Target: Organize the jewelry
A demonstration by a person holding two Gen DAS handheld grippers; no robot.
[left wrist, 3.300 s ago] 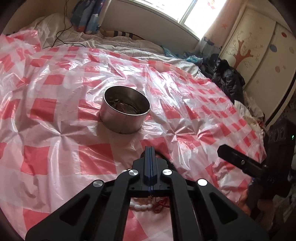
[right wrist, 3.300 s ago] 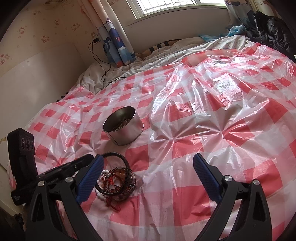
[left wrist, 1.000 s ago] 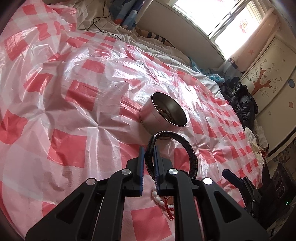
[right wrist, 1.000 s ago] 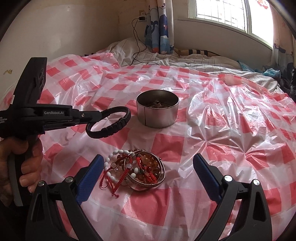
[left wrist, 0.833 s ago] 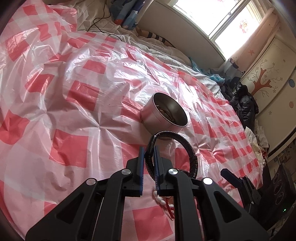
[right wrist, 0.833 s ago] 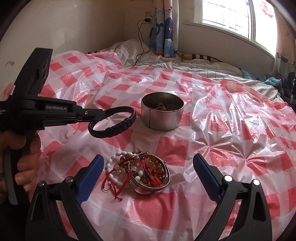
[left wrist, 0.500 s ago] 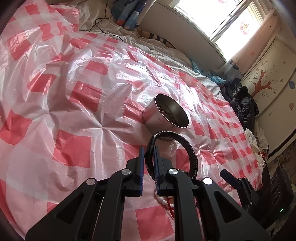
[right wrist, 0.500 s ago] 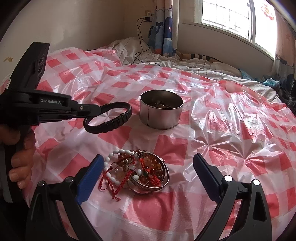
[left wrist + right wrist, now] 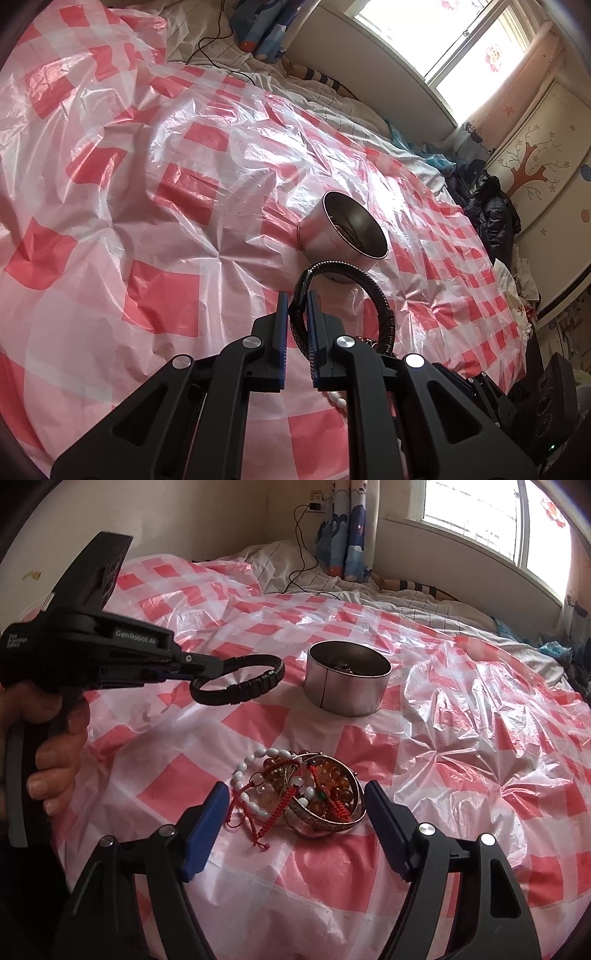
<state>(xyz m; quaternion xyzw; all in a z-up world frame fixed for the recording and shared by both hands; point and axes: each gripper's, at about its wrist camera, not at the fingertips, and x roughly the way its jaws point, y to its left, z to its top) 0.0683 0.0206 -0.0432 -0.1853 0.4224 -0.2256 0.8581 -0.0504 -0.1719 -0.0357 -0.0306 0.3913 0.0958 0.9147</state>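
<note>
My left gripper (image 9: 296, 295) is shut on a black braided bracelet (image 9: 376, 295), held in the air short of the round metal tin (image 9: 343, 232). In the right wrist view that bracelet (image 9: 240, 692) hangs from the left gripper (image 9: 201, 668) to the left of the tin (image 9: 347, 681). My right gripper (image 9: 295, 794) is closing, its jaws on either side of a jewelry pile (image 9: 299, 794): white beads, amber beads, red cords and a silver bangle. The pads do not touch the pile.
A pink-and-white checked plastic sheet (image 9: 461, 720) covers the bed. A person's hand (image 9: 51, 746) holds the left gripper's handle. A cable (image 9: 303, 565) and curtain lie at the back; dark clothes (image 9: 491, 218) and a wardrobe (image 9: 546, 158) stand at the right.
The right gripper's jaws have come closer together around the jewelry pile. The left gripper, still gripping the black bracelet, has barely moved.
</note>
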